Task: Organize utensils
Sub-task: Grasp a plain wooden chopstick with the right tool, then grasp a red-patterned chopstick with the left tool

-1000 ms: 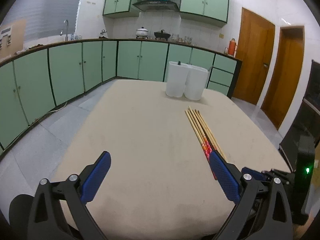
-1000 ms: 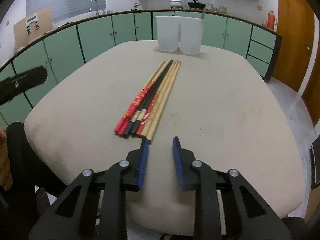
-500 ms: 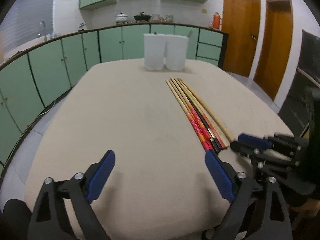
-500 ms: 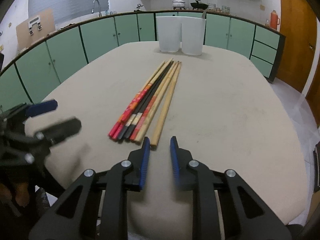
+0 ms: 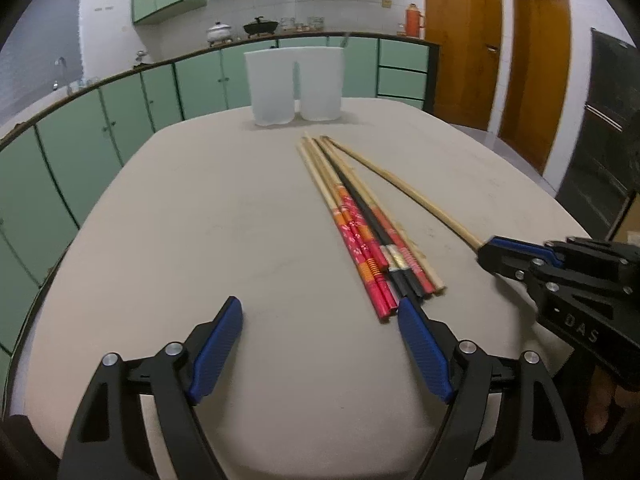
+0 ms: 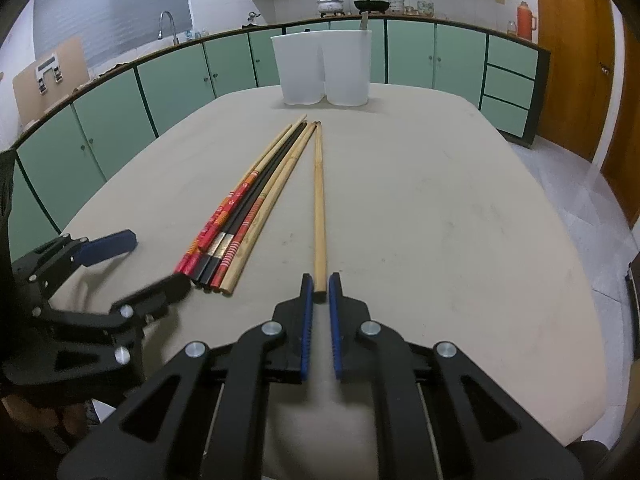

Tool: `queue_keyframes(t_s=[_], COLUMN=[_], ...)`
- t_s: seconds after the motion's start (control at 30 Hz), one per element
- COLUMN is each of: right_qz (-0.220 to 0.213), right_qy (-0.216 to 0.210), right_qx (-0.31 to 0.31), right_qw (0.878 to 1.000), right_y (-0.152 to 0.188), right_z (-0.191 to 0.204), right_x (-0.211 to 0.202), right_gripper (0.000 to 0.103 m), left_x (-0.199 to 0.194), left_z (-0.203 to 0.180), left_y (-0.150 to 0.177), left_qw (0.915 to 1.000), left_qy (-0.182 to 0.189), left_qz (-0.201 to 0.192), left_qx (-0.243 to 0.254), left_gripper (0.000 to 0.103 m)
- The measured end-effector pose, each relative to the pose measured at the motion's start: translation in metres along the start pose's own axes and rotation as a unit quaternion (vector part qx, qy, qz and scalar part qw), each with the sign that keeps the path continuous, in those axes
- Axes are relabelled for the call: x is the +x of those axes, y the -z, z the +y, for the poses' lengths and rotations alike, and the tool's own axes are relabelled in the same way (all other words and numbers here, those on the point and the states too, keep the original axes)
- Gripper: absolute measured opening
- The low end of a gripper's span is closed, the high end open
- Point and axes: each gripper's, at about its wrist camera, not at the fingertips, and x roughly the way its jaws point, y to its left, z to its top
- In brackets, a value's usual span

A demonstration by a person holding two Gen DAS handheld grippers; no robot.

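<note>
A bundle of red, black and plain wooden chopsticks [image 5: 360, 224] lies on the beige table [image 5: 180, 240]; it also shows in the right wrist view [image 6: 248, 208]. One plain wooden chopstick [image 6: 319, 200] lies apart from the bundle, also in the left wrist view [image 5: 400, 184]. My right gripper [image 6: 320, 286] has its narrow jaws around that chopstick's near end; it shows in the left wrist view [image 5: 496, 250]. My left gripper [image 5: 320, 316] is open and empty, its right finger just before the bundle's near ends. A white two-part holder [image 5: 294, 84] stands at the far end.
The white holder also shows in the right wrist view [image 6: 324, 68], with a utensil handle sticking out of it. Green kitchen cabinets [image 5: 100, 132] run behind and to the left of the table. Wooden doors [image 5: 460, 40] stand at the right.
My right gripper has moved forward onto the rightmost wooden chopstick, which now lies angled apart from the bundle. My left gripper has come closer to the bundle's near ends.
</note>
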Motion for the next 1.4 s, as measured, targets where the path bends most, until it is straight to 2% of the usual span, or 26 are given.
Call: queue_keyframes(t_s=[0.1,0.3,0.37,0.43,0.53,0.67,0.83,0.9,0.93,1.0,1.1,1.27,1.33,1.4], right_qz=[-0.001,-0.004,-0.005,-0.005,-0.004,-0.003,-0.004,-0.006,-0.008,-0.013,-0.015,-0.017,-0.018,-0.019], right_qy=[0.001,0.006,0.012,0.015,0.016,0.015,0.018,0.030,0.041,0.064,0.082,0.058,0.060,0.058], right_qx=[-0.003,-0.008,-0.007,-0.006,-0.005,-0.002,0.000,-0.003,0.000,0.014,0.034,0.010,0.004,0.006], right_qw=[1.000,1.000,1.000,1.000,1.000,1.000,1.000,1.000,0.999,0.998,0.996,0.998,0.998,0.998], right_y=[-0.001,-0.001,-0.002,-0.003,-0.003,-0.003,-0.003,-0.003,-0.003,-0.002,-0.001,0.003,0.005,0.006], right_z=[0.001,0.006,0.006,0.005,0.005,0.004,0.006,0.009,0.008,0.007,0.006,0.017,0.018,0.017], right_x=[-0.001,0.003,0.004,0.004,0.004,0.004,0.005,0.006,0.006,0.006,0.005,0.001,0.000,0.000], right_gripper=[0.011,0.020,0.019,0.018,0.017,0.017,0.020,0.018,0.008,0.007,0.006,0.010,0.010,0.010], left_x=[-0.003,-0.004,-0.002,-0.005,-0.008,-0.012,-0.009,-0.007,-0.005,-0.005,-0.004,-0.007,-0.007,-0.006], left_z=[0.007,0.002,0.004,0.007,0.014,0.017,0.019,0.017,0.017,0.020,0.030,0.028,0.028,0.031], left_y=[0.001,0.003,0.002,0.001,0.002,0.005,0.003,0.002,0.002,0.002,0.003,0.004,0.004,0.004], left_qw=[1.0000,0.9999,1.0000,1.0000,0.9997,0.9999,0.9998,0.9998,0.9998,0.9991,0.9965,0.9971,0.9973,0.9974], left_qy=[0.000,0.000,0.003,0.006,0.017,0.005,0.008,0.005,0.002,-0.018,-0.048,-0.046,-0.048,-0.046], left_qz=[0.003,-0.005,-0.006,-0.006,-0.003,0.002,0.002,-0.002,-0.004,-0.008,-0.006,-0.004,-0.003,-0.004], left_qx=[-0.007,0.012,0.006,-0.003,-0.015,-0.016,-0.020,-0.020,-0.021,-0.037,-0.068,-0.061,-0.055,-0.055], left_gripper=[0.077,0.074,0.063,0.041,0.035,0.026,0.026,0.026,0.021,0.007,0.006,0.006,0.017,0.020])
